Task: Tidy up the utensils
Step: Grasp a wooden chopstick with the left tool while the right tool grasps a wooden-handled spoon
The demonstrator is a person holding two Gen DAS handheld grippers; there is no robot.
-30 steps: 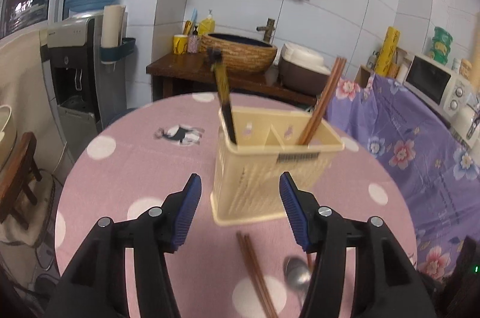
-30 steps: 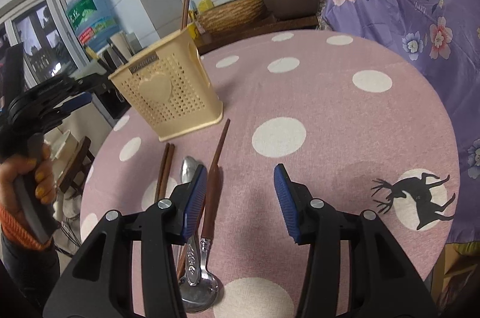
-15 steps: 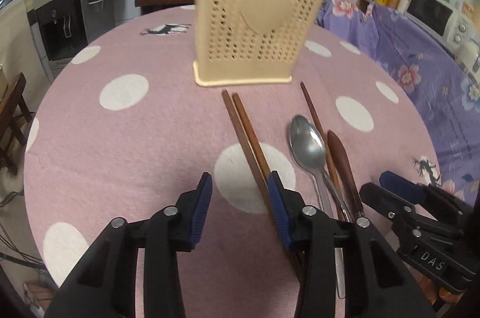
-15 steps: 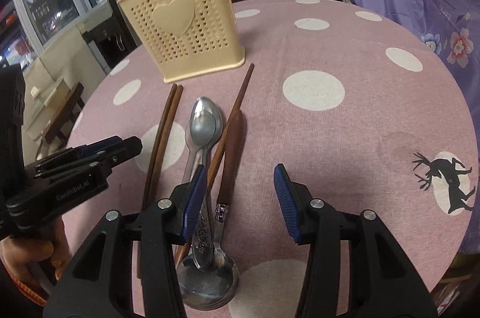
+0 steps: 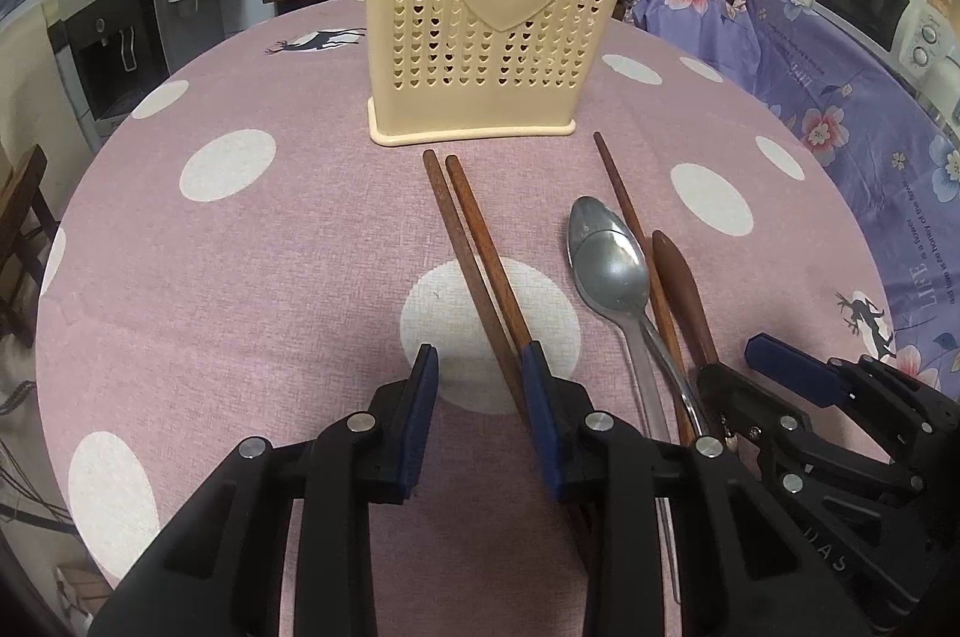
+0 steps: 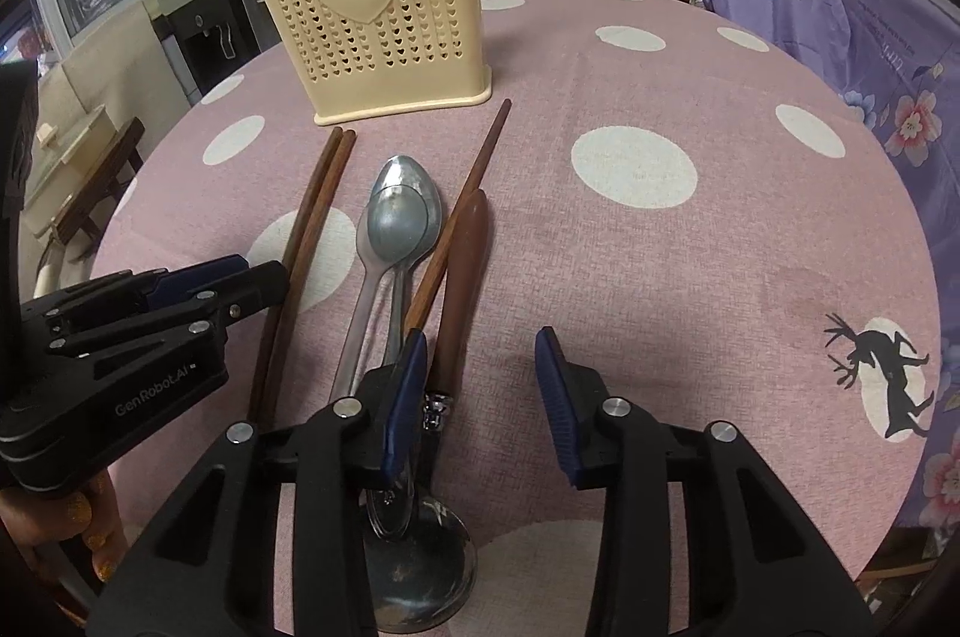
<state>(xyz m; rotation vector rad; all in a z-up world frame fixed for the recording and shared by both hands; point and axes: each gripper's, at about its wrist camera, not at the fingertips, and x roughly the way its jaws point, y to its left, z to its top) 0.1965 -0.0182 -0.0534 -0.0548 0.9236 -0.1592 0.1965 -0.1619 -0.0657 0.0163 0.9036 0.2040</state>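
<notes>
Hovering released, the left tool (image 5: 480,367) flanks the chopstick pair (image 5: 474,259); the right tool (image 6: 480,355), released, straddles the brown-handled utensil (image 6: 459,277).

The near ends of the paired chopsticks (image 5: 480,271) ran under the left gripper (image 5: 480,418) at lower centre. The knife's (image 6: 459,289) blade was hidden behind the right gripper (image 6: 480,397). The holder's (image 6: 372,6) contents were cut off at the top edge.
</notes>
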